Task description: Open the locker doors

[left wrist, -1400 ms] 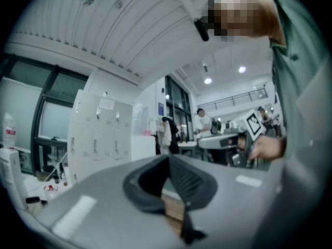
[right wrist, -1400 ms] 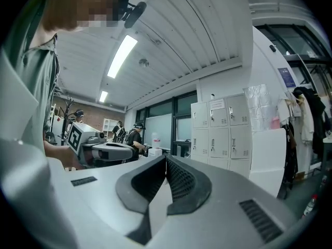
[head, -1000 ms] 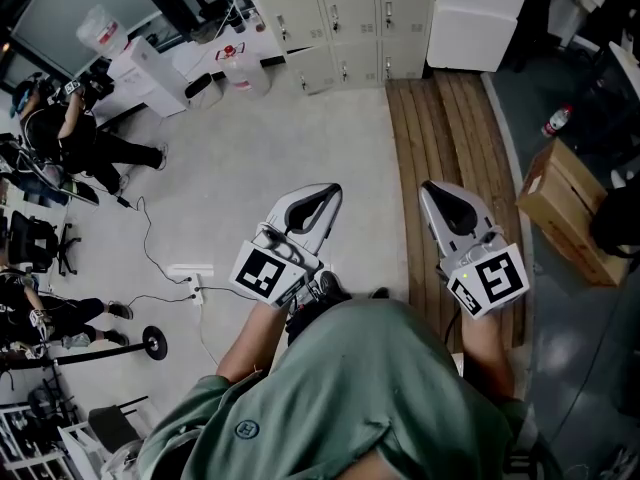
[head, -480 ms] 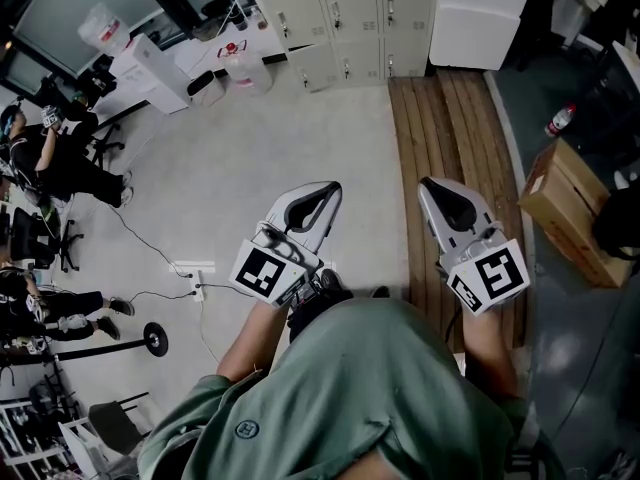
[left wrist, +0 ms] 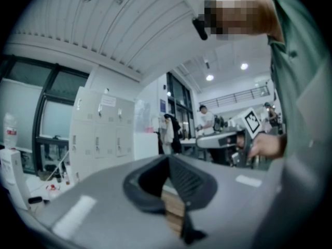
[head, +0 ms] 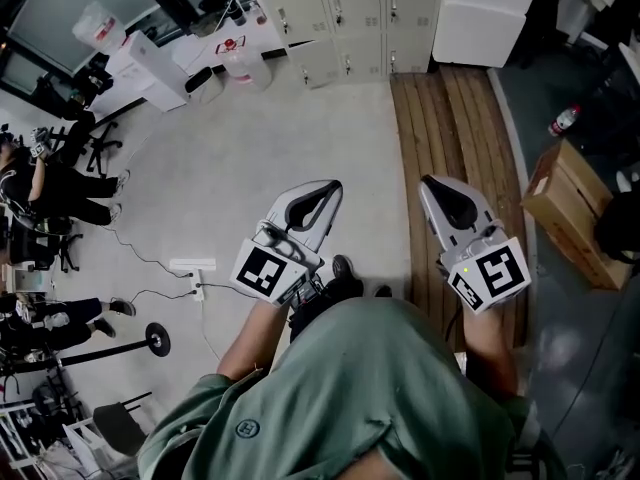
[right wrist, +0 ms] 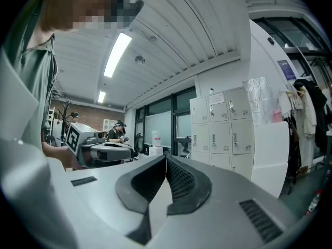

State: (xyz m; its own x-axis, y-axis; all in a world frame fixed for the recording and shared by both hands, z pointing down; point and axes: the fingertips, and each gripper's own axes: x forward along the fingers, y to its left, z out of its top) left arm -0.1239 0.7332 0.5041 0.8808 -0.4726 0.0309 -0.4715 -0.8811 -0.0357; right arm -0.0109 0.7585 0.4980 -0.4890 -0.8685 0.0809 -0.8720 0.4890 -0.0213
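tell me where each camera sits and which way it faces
Head view: on the person's head, looking steeply down at floor and lockers; shows green shirt, left tongs, right tongs.
Left gripper view: on the left tongs, along shut jaws toward the lockers; shirt and right tongs at right.
Right gripper view: on the right tongs, along shut jaws; left tongs at left.
Shared: all three see the lockers.

Lockers [head: 345,18] far ahead; plank strip [head: 450,138] runs toward them on R; box [head: 568,211] R of strip.
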